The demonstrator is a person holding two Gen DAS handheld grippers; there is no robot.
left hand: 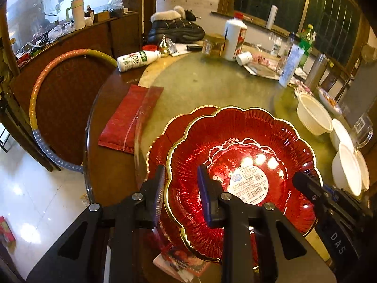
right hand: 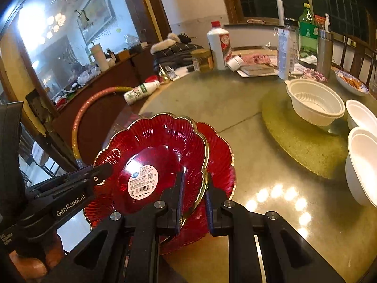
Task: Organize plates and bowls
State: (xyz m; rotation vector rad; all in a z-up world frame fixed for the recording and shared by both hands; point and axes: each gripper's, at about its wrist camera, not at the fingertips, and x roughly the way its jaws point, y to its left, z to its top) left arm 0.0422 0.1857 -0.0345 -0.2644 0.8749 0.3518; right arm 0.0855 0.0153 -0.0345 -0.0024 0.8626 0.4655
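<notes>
A red scalloped plate with a gold rim and a white label (left hand: pixel 254 146) (right hand: pixel 155 151) is held tilted above a second red plate (left hand: pixel 169 132) (right hand: pixel 219 155) that lies on the table. My left gripper (left hand: pixel 181 193) straddles the upper plate's left rim, jaws apart around it. My right gripper (right hand: pixel 194 202) has its jaws narrowly apart around that plate's right rim; it shows in the left wrist view (left hand: pixel 313 188). The left gripper shows in the right wrist view (right hand: pixel 99 174). White bowls (left hand: pixel 313 115) (right hand: pixel 315 103) stand to the right.
More white bowls (right hand: pixel 362 165) sit at the right edge. A red packet (left hand: pixel 129 115), a fallen white bottle (left hand: pixel 136 60), a tall white bottle (right hand: pixel 219 47), a green bottle (right hand: pixel 307 30) and a food dish (right hand: pixel 351 82) crowd the round table (right hand: pixel 235 99).
</notes>
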